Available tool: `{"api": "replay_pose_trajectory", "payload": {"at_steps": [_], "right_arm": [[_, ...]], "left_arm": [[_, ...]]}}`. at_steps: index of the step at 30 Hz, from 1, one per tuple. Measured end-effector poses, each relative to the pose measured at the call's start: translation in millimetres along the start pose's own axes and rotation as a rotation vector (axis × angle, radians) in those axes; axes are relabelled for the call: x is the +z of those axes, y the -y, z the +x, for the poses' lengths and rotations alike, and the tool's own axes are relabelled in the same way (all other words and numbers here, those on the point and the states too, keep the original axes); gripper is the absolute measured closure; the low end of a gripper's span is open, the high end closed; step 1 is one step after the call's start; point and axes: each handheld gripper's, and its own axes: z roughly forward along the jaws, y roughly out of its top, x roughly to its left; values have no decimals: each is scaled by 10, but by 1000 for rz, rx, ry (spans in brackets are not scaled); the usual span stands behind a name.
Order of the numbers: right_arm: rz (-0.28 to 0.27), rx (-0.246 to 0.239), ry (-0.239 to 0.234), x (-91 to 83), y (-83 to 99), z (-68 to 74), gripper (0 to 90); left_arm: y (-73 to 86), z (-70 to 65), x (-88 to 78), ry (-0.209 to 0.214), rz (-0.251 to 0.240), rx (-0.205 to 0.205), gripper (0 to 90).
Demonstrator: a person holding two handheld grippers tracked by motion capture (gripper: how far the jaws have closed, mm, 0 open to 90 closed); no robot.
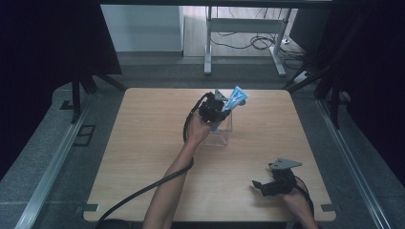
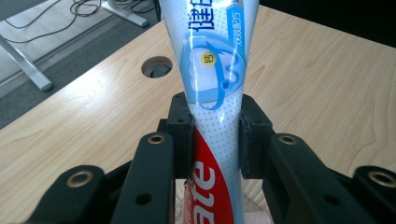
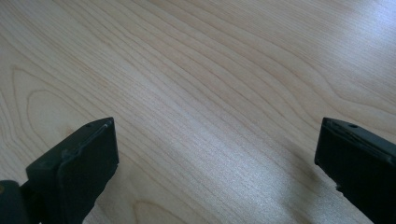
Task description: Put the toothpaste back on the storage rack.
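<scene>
A toothpaste tube (image 1: 232, 102) is pinched in the left tool (image 1: 220, 113) above a clear container (image 1: 220, 133) on the bench (image 1: 143, 143).

The tube's long axis is tilted, its flat crimped end pointed up and away toward the far right of the bench, its lower end sunk into the clear container. In the left gripper view the tube (image 2: 212, 93) is seen running straight up between the jaws, whose pads are pressed against its two sides at the narrow middle. The left forearm is stretched forward across the bench, the hand wrapped around the tool's body just left of the container. The right tool (image 1: 260, 185) is held low near the right front of the bench, well apart from the tube, its jaws spread wide over bare wood.
</scene>
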Motion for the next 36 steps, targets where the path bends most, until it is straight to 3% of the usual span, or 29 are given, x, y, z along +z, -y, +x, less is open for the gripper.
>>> {"api": "replay_pose_trajectory", "payload": {"at_steps": [36], "right_arm": [[13,-9,-3,20,2,11,0]], "left_arm": [[183,-54,-31,28,55,38,678]]}}
